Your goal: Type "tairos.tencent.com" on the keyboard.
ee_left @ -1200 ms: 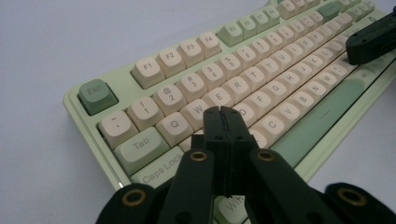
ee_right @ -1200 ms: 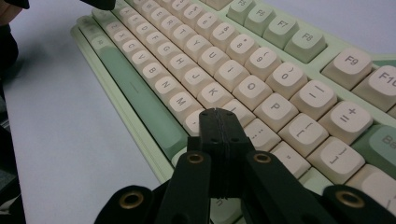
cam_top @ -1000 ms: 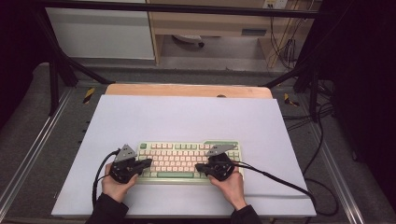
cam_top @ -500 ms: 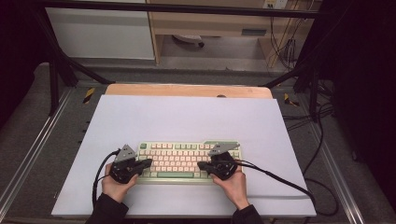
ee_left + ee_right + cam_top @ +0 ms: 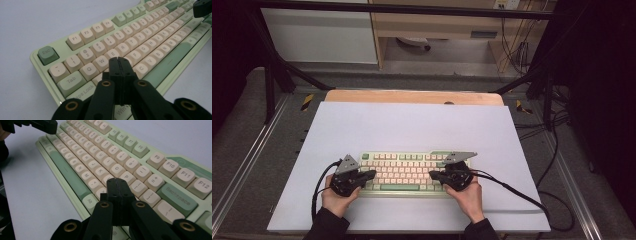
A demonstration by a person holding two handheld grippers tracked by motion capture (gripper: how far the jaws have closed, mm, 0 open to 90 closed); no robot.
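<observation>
A pale green keyboard with cream and green keys lies on the white mat near the front edge. My left gripper is shut over the keyboard's left end, its tip above the keys beside the D and F area. Over the right end my right gripper is shut, its tip hovering by the keys near P and the semicolon. Nothing sits between either pair of jaws. The keyboard runs away to the upper right in the left gripper view, and the keyboard runs to the upper left in the right gripper view.
The white mat covers a wooden table inside a black frame. Cables trail from the grippers over the mat's front right. Shelving and loose wires stand beyond the table's far edge.
The right gripper has shifted slightly over the keyboard's right end. The left gripper has stayed put.
</observation>
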